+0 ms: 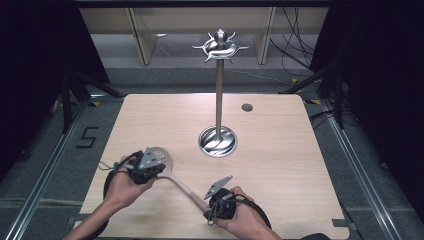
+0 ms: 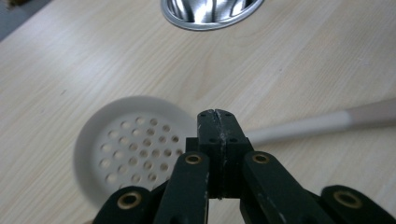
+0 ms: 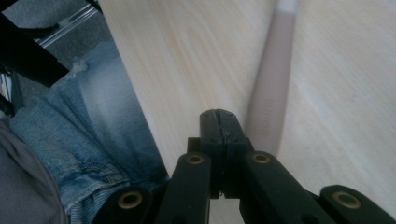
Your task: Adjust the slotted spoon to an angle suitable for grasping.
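Observation:
A white skimmer lies flat on the wooden table [image 1: 280, 150], its perforated head [image 1: 164, 156] [image 2: 126, 149] at the left and its handle [image 1: 186, 187] [image 2: 317, 123] running toward the near right. My left gripper [image 1: 156, 169] [image 2: 216, 116] hovers just above the spot where head and handle meet, shut with nothing between its fingers. My right gripper [image 1: 209, 212] [image 3: 218, 116] sits at the handle's near end, also shut and empty. In the right gripper view the beige handle [image 3: 273, 93] runs alongside the jaws, to their right.
A tall metal stand [image 1: 219, 95] with a ring of hooks on top rises from a round shiny base [image 1: 218, 141] [image 2: 210, 14] at the table's middle. A small grey disc [image 1: 247, 107] lies at the far right. The table's near edge and the person's jeans [image 3: 88, 140] are close to the right gripper.

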A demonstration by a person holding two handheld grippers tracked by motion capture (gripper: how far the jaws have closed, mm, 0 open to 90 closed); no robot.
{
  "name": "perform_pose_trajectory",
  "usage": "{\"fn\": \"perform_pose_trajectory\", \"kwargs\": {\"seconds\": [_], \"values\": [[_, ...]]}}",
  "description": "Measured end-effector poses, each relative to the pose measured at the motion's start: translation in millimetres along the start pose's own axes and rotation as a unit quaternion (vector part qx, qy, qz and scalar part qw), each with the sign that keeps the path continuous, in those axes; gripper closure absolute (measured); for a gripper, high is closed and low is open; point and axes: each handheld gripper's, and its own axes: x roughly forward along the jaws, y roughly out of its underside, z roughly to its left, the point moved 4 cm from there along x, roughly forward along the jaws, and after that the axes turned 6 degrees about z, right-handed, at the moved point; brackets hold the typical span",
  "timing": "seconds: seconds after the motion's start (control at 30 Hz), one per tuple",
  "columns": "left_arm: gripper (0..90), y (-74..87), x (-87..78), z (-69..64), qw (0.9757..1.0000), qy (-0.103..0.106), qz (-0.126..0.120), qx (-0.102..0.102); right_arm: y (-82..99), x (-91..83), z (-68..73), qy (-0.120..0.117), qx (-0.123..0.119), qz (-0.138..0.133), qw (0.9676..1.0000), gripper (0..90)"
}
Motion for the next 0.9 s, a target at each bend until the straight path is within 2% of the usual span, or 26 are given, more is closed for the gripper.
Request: {"fn": "perform_pose_trajectory", "kwargs": {"seconds": [0.03, 0.1, 0.13, 0.2, 0.23, 0.27, 0.3, 0.57, 0.6, 0.67, 0.7, 0.73, 0.8, 0.9], "values": [[89.3, -5.2, 7.2, -3.6, 0.9999, 0.013, 0.004, -0.007, -0.7, 2.4, 1.7, -0.002, -0.005, 0.004, 1.0000, 90.0], [89.3, -14.7, 20.4, -7.7, 0.9995, 0.028, 0.017, -0.004, -0.8, 7.3, 5.1, -0.005, -0.004, 0.013, 0.9999, 90.0], [89.3, -17.8, 27.0, -8.4, 0.9989, 0.034, 0.031, 0.007, -0.5, 8.9, 5.6, -0.003, -0.004, 0.017, 0.9998, 90.0], [89.3, -20.9, 44.5, -12.4, 0.9962, 0.052, 0.067, 0.018, 0.1, 12.9, 7.7, -0.005, -0.001, 0.028, 0.9996, 90.0], [89.3, -20.6, 51.1, -13.5, 0.9947, 0.057, 0.083, 0.023, -0.4, 15.4, 5.8, 0.002, -0.012, 0.026, 0.9996, 90.0], [89.4, -20.4, 55.4, -14.1, 0.9933, 0.064, 0.092, 0.028, 0.1, 15.5, 7.2, 0.000, -0.001, 0.032, 0.9995, 90.0], [89.4, -19.5, 59.7, -13.8, 0.9915, 0.064, 0.106, 0.038, 0.0, 16.2, 6.9, 0.000, -0.002, 0.033, 0.9995, 90.0], [89.4, -18.0, 64.5, -14.6, 0.9889, 0.058, 0.130, 0.042, 0.1, 19.2, 3.0, 0.011, 0.010, 0.044, 0.9989, 90.0], [89.4, -17.6, 63.9, -13.7, 0.9872, 0.060, 0.139, 0.051, 0.4, 20.5, 3.0, 0.011, 0.012, 0.046, 0.9988, 90.0], [89.4, -17.1, 65.2, -14.7, 0.9879, 0.061, 0.136, 0.042, 0.9, 22.4, 3.0, 0.011, 0.013, 0.050, 0.9986, 90.0], [89.4, -16.3, 65.0, -14.6, 0.9871, 0.064, 0.141, 0.042, 0.9, 22.9, 3.2, 0.011, 0.014, 0.051, 0.9986, 90.0], [89.4, -15.5, 64.6, -12.9, 0.9856, 0.064, 0.148, 0.050, 1.0, 23.4, 2.9, 0.010, 0.012, 0.051, 0.9986, 90.0], [89.5, -15.2, 66.3, -12.9, 0.9867, 0.069, 0.142, 0.040, 1.1, 24.5, 2.3, 0.013, 0.012, 0.052, 0.9985, 90.0], [89.5, -15.9, 66.1, -13.2, 0.9856, 0.065, 0.148, 0.047, 1.5, 26.3, 2.3, 0.015, 0.015, 0.055, 0.9983, 90.0]]}}
